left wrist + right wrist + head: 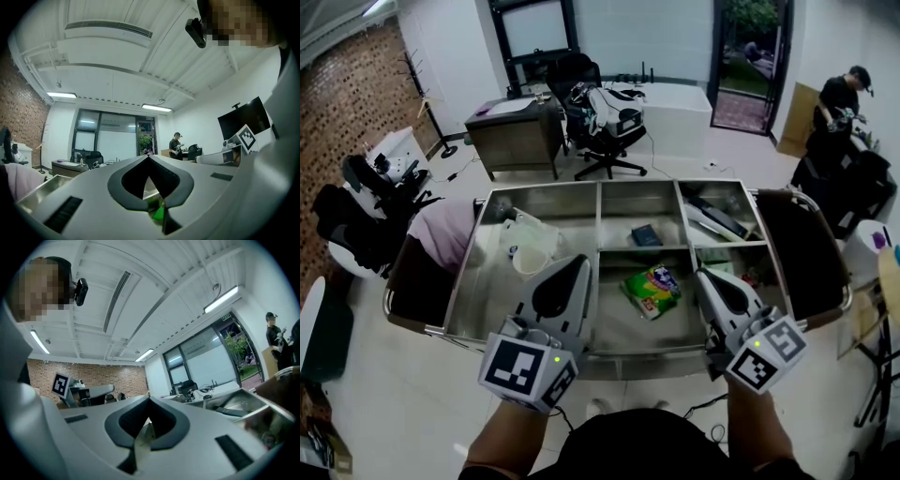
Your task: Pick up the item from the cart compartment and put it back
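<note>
Two hand-held grippers, each carrying one marker cube, hang over the near edge of a steel cart. The left gripper is at seven o'clock and the right gripper at five, both with jaws pressed together and nothing between them. Just beyond and between their tips, one green and yellow packet lies flat in the near middle compartment, touched by neither gripper. The cart shows five compartments: one long bay at nine o'clock, two in the middle and two at three o'clock. The long bay holds one white cup beside a clear bag. One small dark blue box sits in the far middle compartment. A dark flat item lies in the far right one. The cart stands on a white tiled floor. Beyond it are one desk at eleven o'clock, one black office chair at twelve, and an open doorway at one. One person stands at two o'clock, and a brick wall runs along at ten.
</note>
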`<state>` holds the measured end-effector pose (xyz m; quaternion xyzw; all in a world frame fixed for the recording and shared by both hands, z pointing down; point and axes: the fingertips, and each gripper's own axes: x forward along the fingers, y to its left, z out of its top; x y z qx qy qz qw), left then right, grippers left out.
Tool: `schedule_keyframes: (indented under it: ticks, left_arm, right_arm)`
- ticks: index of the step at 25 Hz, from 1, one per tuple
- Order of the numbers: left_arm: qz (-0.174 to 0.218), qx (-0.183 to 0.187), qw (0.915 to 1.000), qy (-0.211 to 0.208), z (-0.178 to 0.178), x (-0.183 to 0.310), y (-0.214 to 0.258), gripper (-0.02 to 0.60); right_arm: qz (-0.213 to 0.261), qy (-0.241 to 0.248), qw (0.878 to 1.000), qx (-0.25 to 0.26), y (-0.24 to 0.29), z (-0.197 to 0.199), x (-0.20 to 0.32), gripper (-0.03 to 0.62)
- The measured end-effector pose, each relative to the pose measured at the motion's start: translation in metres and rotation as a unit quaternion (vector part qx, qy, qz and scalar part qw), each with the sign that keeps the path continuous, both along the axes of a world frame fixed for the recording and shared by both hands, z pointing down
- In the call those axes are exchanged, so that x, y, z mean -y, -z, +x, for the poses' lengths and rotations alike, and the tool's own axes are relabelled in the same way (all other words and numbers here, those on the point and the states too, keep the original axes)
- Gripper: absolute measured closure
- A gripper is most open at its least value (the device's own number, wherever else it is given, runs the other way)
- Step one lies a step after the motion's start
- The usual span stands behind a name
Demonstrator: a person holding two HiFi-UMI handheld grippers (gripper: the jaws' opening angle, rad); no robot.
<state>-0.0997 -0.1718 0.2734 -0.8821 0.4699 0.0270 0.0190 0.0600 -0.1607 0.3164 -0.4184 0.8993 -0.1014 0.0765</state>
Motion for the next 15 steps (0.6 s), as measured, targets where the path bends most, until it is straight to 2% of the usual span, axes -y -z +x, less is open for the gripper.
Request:
schedule_keyframes:
  ticks: [11,15]
  left_arm:
    - [-0.022,-0.019,0.9994,0.019,-0.023,-0.02,-0.032,0.581]
    - [-0.033,-0.014,0.9991,0.021,-0.027,-0.024,-0.045,0.581]
  right_arm:
    - [0.001,0.003,1.0,-0.009,-0.006,-0.002,-0.007,0.582]
    - [0.002,-0.004,1.0,-0.023,-0.01,0.0,-0.008,0.582]
